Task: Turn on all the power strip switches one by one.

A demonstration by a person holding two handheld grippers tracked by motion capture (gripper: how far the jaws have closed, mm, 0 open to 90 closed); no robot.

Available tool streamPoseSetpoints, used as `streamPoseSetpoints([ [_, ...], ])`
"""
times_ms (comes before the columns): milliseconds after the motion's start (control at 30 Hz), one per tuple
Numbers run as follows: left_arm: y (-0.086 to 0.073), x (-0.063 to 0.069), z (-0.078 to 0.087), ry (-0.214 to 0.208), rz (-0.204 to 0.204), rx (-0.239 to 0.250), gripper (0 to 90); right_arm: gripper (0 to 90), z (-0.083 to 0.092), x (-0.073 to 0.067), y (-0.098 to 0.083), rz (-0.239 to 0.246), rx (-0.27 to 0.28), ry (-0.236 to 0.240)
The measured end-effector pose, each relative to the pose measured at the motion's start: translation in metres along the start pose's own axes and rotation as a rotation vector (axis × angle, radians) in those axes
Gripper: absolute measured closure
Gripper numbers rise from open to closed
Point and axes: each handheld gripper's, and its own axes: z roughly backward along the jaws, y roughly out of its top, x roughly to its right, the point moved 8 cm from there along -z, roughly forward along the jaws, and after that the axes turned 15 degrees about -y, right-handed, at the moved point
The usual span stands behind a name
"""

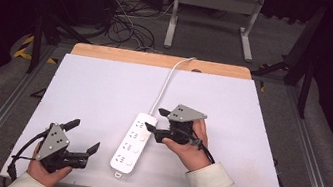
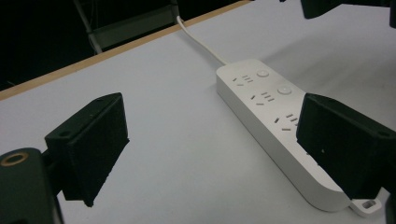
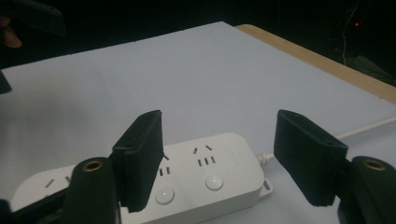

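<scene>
A white power strip [image 1: 132, 142] with several sockets and round buttons lies on the white table [image 1: 104, 89], its white cable [image 1: 166, 81] running to the far edge. My right gripper [image 1: 156, 119] stands open just right of the strip's far end, jaws pointing left over it; in the right gripper view the strip [image 3: 205, 177] sits between and below the jaws. My left gripper [image 1: 83, 136] is open near the front left, apart from the strip; the left gripper view shows the strip [image 2: 271, 121] partly behind the right jaw.
A wooden board edge [image 1: 159, 60] runs along the table's far side. Beyond it stand a white frame [image 1: 213, 10] and tangled cables [image 1: 125, 21] on the floor. Metal rails [image 1: 315, 162] flank the table.
</scene>
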Motion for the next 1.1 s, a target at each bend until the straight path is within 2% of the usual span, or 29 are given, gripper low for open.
streamPoseSetpoints([
  [233,0.0,0.0,0.0,-0.004,0.007,0.002,9.3,27.8,0.023,0.013,0.005,-0.038,0.021,0.0],
  [333,0.0,0.0,0.0,0.0,-0.002,-0.001,9.3,26.1,0.032,0.019,0.006,-0.041,0.026,-0.008],
  [467,0.0,0.001,0.0,-0.004,0.006,0.001,9.3,24.3,0.043,0.025,0.005,-0.048,0.025,-0.011],
  [667,0.001,0.001,0.001,-0.007,0.012,0.005,9.3,22.0,0.056,0.032,-0.001,-0.046,0.005,-0.015],
  [933,0.001,0.0,0.002,-0.003,0.011,0.005,9.3,20.1,0.073,0.046,-0.01,-0.071,-0.003,-0.025],
  [1100,0.001,0.0,0.002,0.0,0.008,0.004,9.3,19.7,0.081,0.053,-0.022,-0.055,-0.028,-0.036],
])
